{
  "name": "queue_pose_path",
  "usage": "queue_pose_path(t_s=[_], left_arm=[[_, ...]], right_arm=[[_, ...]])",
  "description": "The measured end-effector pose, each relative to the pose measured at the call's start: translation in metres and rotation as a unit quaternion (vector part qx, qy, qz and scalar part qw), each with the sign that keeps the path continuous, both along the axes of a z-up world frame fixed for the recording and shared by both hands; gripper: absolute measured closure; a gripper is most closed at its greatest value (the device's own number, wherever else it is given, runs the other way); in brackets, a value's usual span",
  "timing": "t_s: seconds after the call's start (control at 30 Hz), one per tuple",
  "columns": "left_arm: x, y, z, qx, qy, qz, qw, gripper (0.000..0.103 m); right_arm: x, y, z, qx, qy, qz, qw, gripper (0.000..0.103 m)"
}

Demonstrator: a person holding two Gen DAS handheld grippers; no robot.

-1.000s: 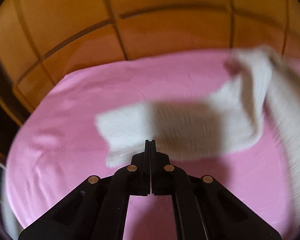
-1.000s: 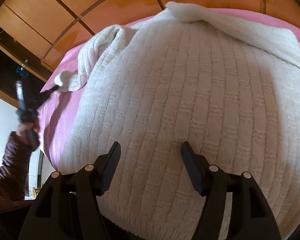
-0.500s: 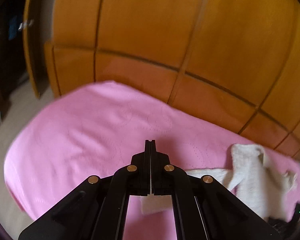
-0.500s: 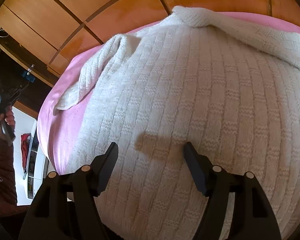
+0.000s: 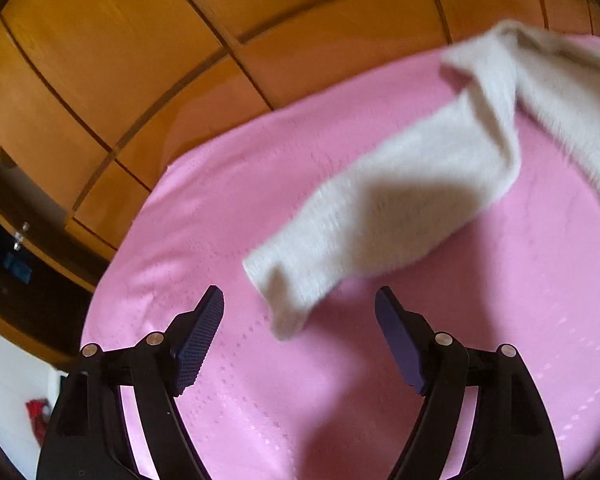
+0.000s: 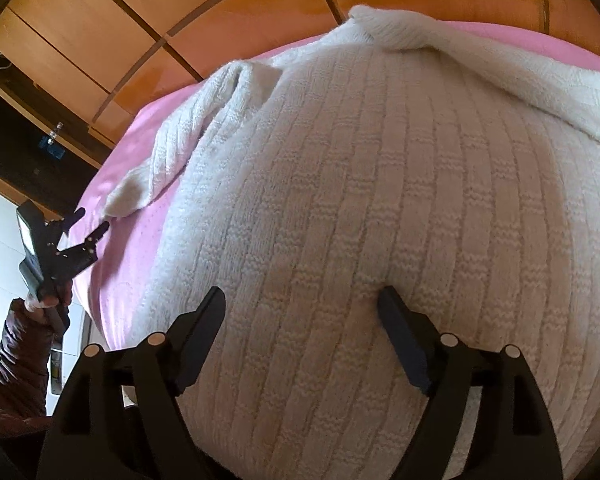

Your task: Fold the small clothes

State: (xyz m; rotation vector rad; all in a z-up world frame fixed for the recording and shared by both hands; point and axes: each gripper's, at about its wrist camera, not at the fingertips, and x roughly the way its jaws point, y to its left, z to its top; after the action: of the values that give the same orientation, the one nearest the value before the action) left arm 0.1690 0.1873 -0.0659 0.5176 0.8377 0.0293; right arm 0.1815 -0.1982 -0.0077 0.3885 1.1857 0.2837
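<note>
So the sweater [image 6: 400, 208] is a cream chunky knit with a ribbed, blocky stitch, spread flat on a bed with a pink sheet [image 5: 228, 216], wooden wardrobe doors [image 5: 112, 52] behind it. In the right wrist view its body fills most of the picture, running away toward the neckline up top. The sleeve [image 5: 388, 216] lies stretched out diagonally on the sheet, cuff toward the left gripper [image 5: 299, 334], shoulder up and to the right.

Left gripper fingers [image 5: 202, 336] were shut a second ago; they've just opened wide, with the cuff tip lying loose between them and no pad touching it. Right gripper [image 6: 300, 330] fingers have just spread wider too, sitting over the knit without pinching it. Sleeve lies about where it did a second ago.
</note>
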Motion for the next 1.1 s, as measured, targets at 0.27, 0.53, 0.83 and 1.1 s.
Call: queue_pose_path(t_s=[0.27,0.53,0.83,1.1], left_arm=[[0.033,0.036,-0.004,-0.109,0.021,0.062,0.9919,0.097],[0.007,0.072,0.076,-0.316,0.004,0.081,0.9451,0.098],[-0.023,0.107,0.14,-0.46,-0.033,0.12,0.8793,0.098],[0.046,0.154,0.12,-0.483,0.026,0.262,0.8352,0.098]], right_arm=[[0.007,0.011,0.001,-0.026,0.007,-0.003,1.0,0.02],[0.024,0.019,0.016,-0.029,-0.031,0.022,0.999,0.024],[0.075,0.054,0.009,-0.016,-0.055,0.079,0.995,0.026],[0.152,0.078,-0.004,-0.025,-0.068,0.085,0.994,0.033]])
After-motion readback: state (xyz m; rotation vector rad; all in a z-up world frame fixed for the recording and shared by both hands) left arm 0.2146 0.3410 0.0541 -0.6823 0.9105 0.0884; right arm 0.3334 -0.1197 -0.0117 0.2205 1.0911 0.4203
